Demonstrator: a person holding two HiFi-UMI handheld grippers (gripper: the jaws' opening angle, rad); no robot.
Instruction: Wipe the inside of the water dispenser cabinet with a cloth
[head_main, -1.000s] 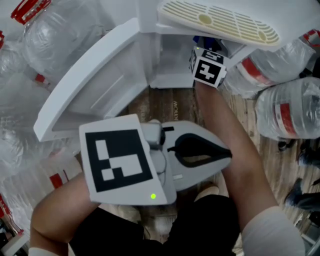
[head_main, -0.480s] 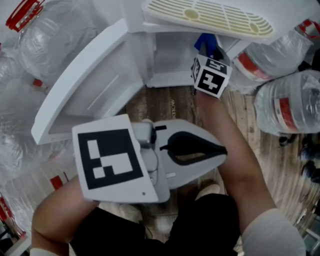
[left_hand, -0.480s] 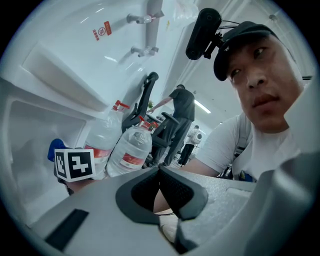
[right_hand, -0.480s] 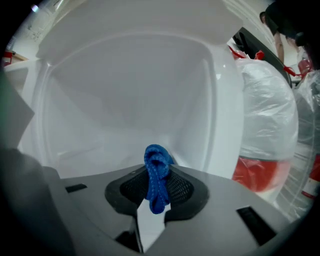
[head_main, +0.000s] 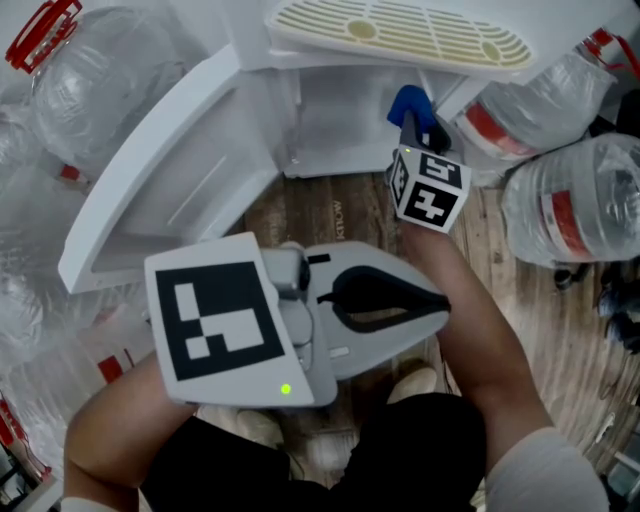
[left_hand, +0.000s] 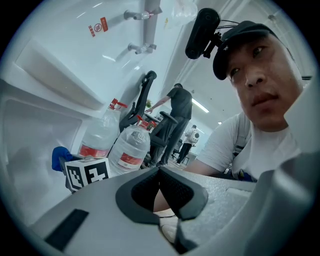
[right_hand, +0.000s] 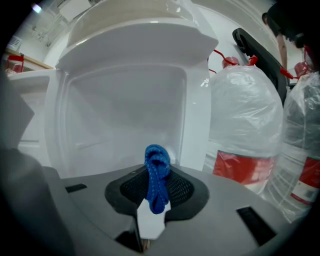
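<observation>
The white water dispenser cabinet (head_main: 335, 120) stands with its door (head_main: 170, 180) swung out to the left. My right gripper (head_main: 412, 125), with its marker cube, hangs just in front of the cabinet mouth, shut on a bunched blue cloth (head_main: 412, 103). In the right gripper view the cloth (right_hand: 157, 177) sticks up between the jaws, and the bare white cabinet interior (right_hand: 125, 105) lies beyond it. My left gripper (head_main: 445, 298) is held low near my lap, shut, with nothing between its jaws. In the left gripper view it (left_hand: 160, 172) points away from the cabinet, and the cloth (left_hand: 59, 157) shows at the left.
Large plastic water bottles (head_main: 575, 210) lie right of the cabinet and more (head_main: 90, 70) to its left. The cream drip grille (head_main: 400, 32) overhangs the opening. Wooden floor (head_main: 320, 215) lies below. The left gripper view shows people and an office chair (left_hand: 165, 125) behind.
My right gripper has drawn back out of the cabinet toward me, and the blue cloth now shows outside the opening. The left gripper has barely moved.
</observation>
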